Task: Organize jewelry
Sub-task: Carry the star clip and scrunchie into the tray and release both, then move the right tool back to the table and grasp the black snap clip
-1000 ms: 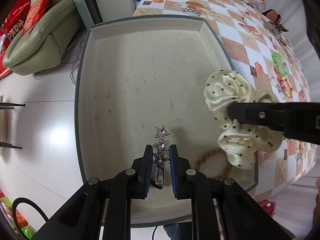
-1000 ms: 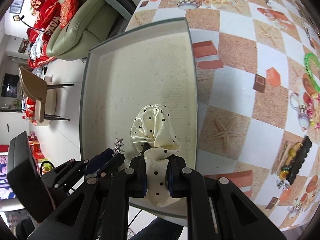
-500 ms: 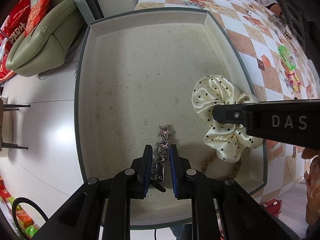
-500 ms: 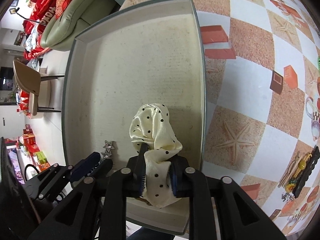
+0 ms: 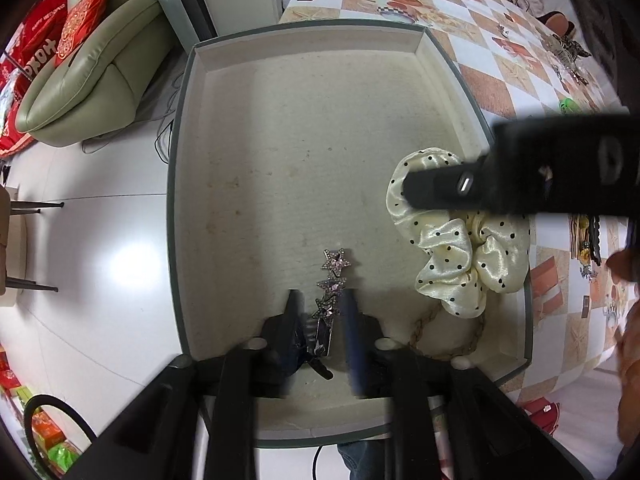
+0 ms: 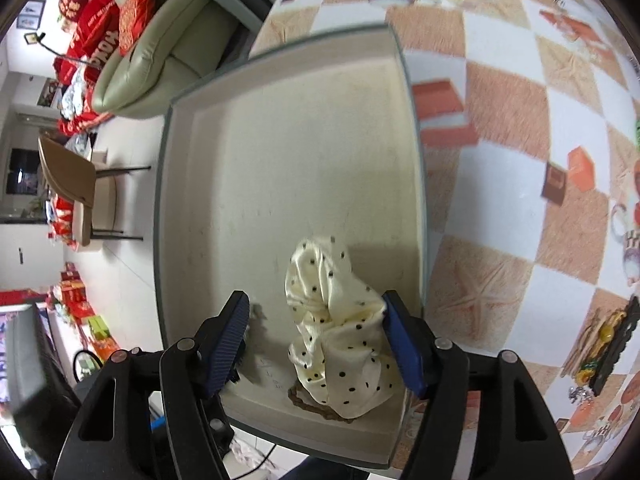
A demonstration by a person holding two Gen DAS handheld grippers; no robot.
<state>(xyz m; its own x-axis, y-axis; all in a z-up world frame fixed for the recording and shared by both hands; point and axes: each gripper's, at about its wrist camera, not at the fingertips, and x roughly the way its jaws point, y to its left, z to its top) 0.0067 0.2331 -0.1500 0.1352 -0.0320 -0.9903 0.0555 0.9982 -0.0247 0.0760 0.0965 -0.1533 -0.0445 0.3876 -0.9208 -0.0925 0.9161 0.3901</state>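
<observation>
- Landmark: the shallow cream-lined tray (image 5: 304, 128), sitting at the edge of the checked tabletop (image 5: 500, 92). All places below are read against it.
- Near the tray's near wall, left of centre: star hair clip (image 5: 334, 280), lying flat on the lining. I judge it light, rigid and slick, with stones that could scratch or snag. Best taken across its narrow metal body, not by the stars.
- Left hand-held gripper (image 5: 320, 312) points straight down over the clip's tail end. Its jaws have just been opening; they are blurred, and the clip lies between them with neither pad pressing on it. Released.
- Near the tray's near wall, right of the clip: a thin braided chain (image 5: 430, 320), partly under the scrunchie. Limp, likely to tangle.
- At the tray's right wall, near corner: cream dotted satin scrunchie (image 6: 340, 336), resting on the lining. Soft, very light, slippery; pinch a bunched fold.
- Right hand-held gripper (image 6: 316, 340) straddles the scrunchie. Jaws have just been opening and stand wide; the right pad brushes the fabric, the left is clear. Let go.
- Beyond the tray's right wall: more loose trinkets (image 6: 600, 340) on the tabletop, still to sort.
</observation>
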